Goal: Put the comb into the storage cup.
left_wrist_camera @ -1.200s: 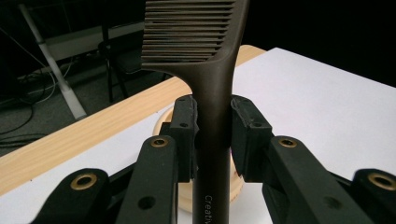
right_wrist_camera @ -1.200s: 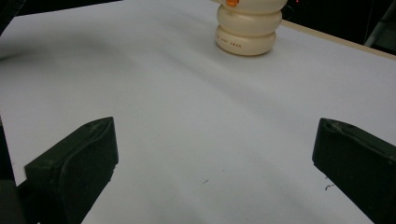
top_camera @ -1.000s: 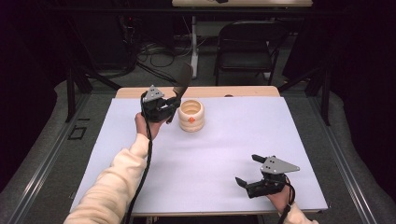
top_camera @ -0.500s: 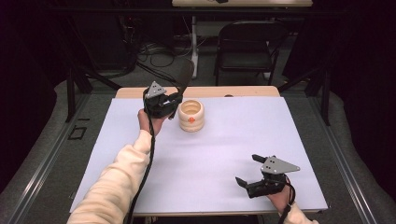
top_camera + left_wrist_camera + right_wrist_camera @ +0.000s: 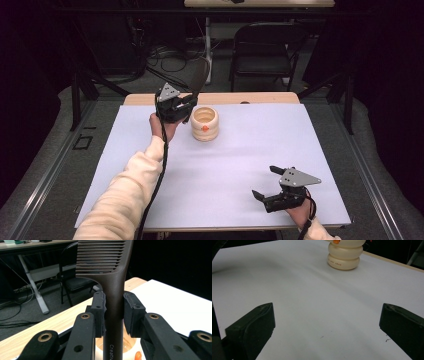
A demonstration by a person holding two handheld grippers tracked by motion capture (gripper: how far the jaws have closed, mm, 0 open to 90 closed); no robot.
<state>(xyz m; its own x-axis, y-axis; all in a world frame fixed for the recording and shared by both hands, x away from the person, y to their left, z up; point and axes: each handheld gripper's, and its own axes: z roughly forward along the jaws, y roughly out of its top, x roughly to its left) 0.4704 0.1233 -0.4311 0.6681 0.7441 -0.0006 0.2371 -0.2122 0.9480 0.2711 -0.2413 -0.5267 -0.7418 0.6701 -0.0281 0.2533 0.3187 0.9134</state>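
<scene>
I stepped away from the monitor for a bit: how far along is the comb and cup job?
Done: the left gripper has the brown comb clamped by its handle, teeth up. In hand: it hangs just left of the cream ribbed cup. Left: getting the comb into the cup, probably. The right gripper rests open on the white table cover.

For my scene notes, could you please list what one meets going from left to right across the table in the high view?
Left gripper shut on the dark comb → cream ribbed cup → open right gripper.
</scene>
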